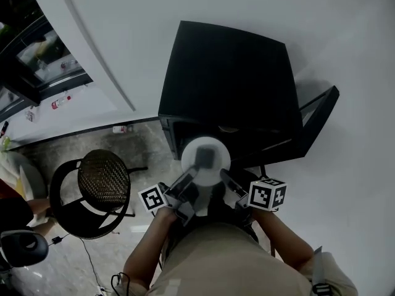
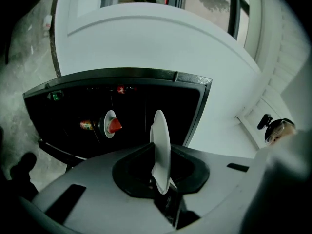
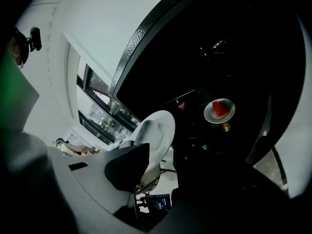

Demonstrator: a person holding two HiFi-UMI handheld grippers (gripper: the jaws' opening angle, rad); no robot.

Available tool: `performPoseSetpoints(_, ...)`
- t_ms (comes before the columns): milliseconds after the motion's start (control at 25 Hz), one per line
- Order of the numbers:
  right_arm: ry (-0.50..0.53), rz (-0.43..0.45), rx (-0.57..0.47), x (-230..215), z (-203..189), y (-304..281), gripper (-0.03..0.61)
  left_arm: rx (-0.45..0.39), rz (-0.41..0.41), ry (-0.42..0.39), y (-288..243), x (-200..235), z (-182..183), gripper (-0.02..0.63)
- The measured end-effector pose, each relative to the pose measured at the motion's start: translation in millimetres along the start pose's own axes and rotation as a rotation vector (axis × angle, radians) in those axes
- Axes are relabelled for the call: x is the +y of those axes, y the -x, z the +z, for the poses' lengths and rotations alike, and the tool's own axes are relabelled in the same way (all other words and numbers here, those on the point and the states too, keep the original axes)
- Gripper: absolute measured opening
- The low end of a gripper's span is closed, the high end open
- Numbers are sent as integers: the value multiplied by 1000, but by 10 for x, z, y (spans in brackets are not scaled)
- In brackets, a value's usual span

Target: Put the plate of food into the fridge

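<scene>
A black mini fridge (image 1: 228,73) stands against the white wall with its door (image 1: 318,119) swung open to the right. My left gripper (image 1: 199,165) is shut on the rim of a white plate (image 1: 213,165), held just in front of the opening. In the left gripper view the plate (image 2: 160,140) stands edge-on between the closed jaws of the left gripper (image 2: 161,174). My right gripper (image 1: 229,182) is open beside the plate's right rim. The right gripper (image 3: 170,179) has nothing between its fingers, and the plate (image 3: 156,130) is off to its left. Inside the fridge sits a small plate with red food (image 2: 109,125) (image 3: 219,110).
A can (image 2: 87,125) stands by the plate inside the fridge. A black wicker stool (image 1: 103,180) stands on the floor to the left. A small bottle (image 1: 120,129) lies by the wall's base. Glass doors (image 1: 37,54) are at the far left.
</scene>
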State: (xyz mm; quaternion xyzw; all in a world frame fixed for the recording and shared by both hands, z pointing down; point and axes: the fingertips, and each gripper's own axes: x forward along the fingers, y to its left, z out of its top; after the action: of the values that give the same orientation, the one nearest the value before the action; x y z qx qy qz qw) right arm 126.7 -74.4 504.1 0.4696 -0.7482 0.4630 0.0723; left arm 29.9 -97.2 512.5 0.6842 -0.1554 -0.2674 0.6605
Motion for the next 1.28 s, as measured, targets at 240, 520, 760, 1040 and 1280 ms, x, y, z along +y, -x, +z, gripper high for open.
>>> performPoseSetpoints(240,80,-32,27,-177,102,62,132,-61,9,6,-141,173,58,53)
performPoseSetpoints(520,190,12,125,-154,-48,82,45,-137,-15,7,-225,363,124,53)
performPoseSetpoints(760,198,68,197,-76,-206,65,31,-194,-27,14,-277,589,221,52)
performPoseSetpoints(1040,218,59,228,-138,-267,129,31,-220,-32,6,-324,877,332,53)
performPoseSetpoints(1280,245,65,238,-76,-319,208,31,-222,-5,-7,-311,1111,348,52)
